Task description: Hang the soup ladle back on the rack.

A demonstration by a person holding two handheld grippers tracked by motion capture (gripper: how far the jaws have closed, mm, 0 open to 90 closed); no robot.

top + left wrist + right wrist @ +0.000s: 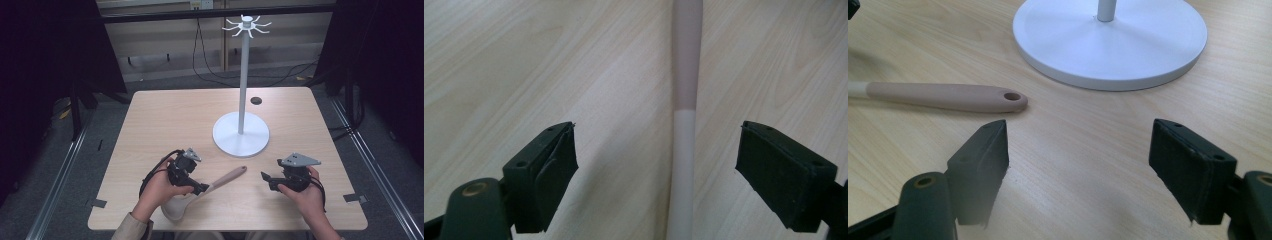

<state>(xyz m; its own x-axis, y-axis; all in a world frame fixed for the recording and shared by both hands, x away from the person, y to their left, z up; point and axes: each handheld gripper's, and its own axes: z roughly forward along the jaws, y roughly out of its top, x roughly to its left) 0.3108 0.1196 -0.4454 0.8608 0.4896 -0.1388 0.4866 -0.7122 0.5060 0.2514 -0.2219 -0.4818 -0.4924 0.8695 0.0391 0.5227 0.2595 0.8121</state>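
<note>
Ladle on the table, both grippers empty

Ladle (207,192) lies flat near the front edge of the table (165,115), bowl toward me, pinkish handle pointing up at the white hook stand (241,127). My left gripper (659,165) hangs over the shaft, jaws spread wide, the shaft running between them untouched. My right gripper (1078,165) is also wide apart, near the handle's holed end (1012,96) and holding nothing. I judge the ladle light, stiff and smooth plastic, likely to slip or swing bowl-down. I'd pinch it across the shaft, close to the colour join.
</note>
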